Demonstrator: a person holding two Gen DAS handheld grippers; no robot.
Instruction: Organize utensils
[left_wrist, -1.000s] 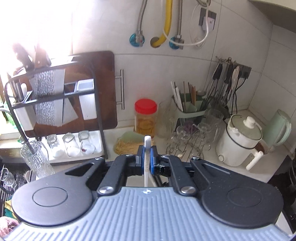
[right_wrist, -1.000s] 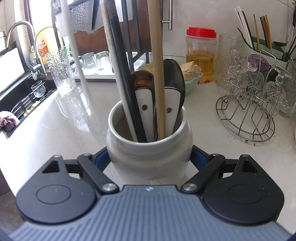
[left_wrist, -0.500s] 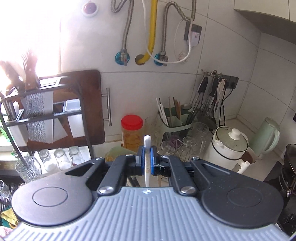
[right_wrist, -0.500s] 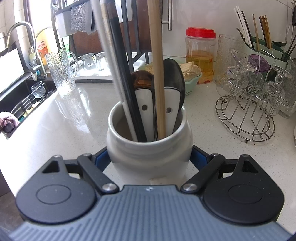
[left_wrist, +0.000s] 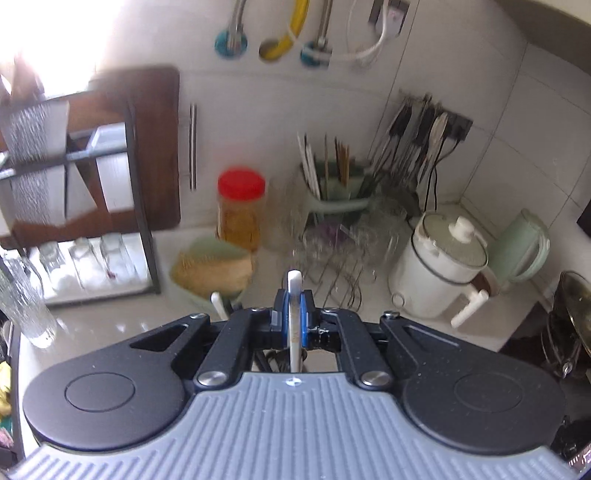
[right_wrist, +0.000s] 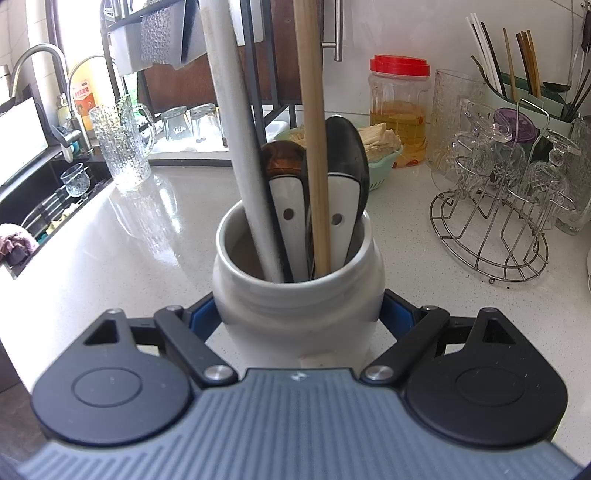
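Since half a second ago the left gripper (left_wrist: 294, 325), clamped on a white utensil handle (left_wrist: 294, 295), dipped lower over the counter (right_wrist: 147, 236). Lower it straight into the white jar (right_wrist: 299, 295), which the right gripper (right_wrist: 299, 314) clamps on the counter, avoiding the wooden handle (right_wrist: 312, 147).

We see a glossy white ceramic-looking jar (right_wrist: 297, 295) on a polished, speckled stone-like countertop (right_wrist: 129, 258). In it stand a smooth pale wooden stick (right_wrist: 314, 147) and a matt grey handle (right_wrist: 240, 129); nearby, a shiny wire rack (right_wrist: 491, 236) holds patterned clear glasses (right_wrist: 546, 177).
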